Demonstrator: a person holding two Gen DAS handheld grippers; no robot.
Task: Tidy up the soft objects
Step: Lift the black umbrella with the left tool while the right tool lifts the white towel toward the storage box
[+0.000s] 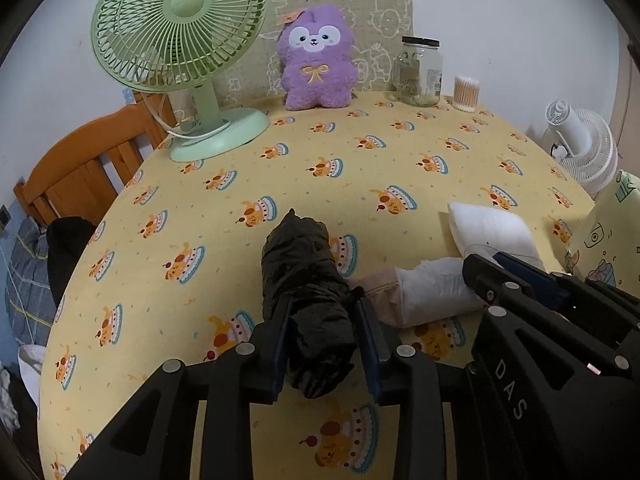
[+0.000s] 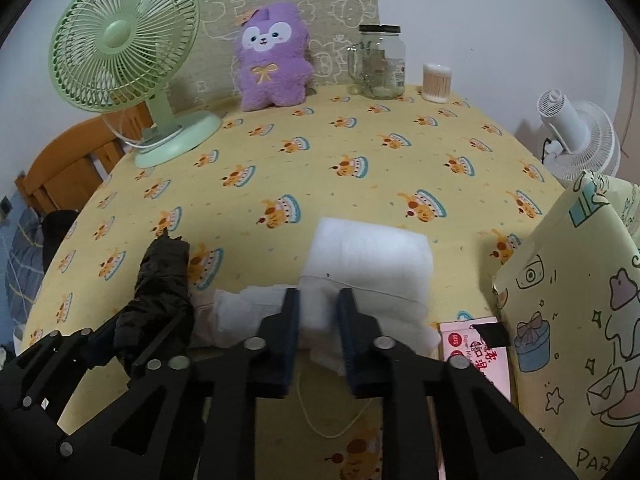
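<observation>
Grips: left gripper (image 1: 322, 344) is clamped on the black bundle (image 1: 306, 280); right gripper (image 2: 318, 336) pinches the white padding (image 2: 368, 276), jaws nearly closed.
Placement: both soft pieces lie side by side on the yellow tablecloth (image 1: 240, 168), likely gathered for sorting.
Containers: glass jar (image 2: 380, 62) looks almost empty; cotton swab tub (image 2: 437, 82) is full.

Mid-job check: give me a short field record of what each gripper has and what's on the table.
left gripper: shut on black soft roll
right gripper: shut on white padding
between the two: crumpled white and pink soft item, lying on the tablecloth
back of table: green fan, purple plush, glass jar, cotton swab tub
right edge: printed bag, upright
beside the bag: pink packet
</observation>
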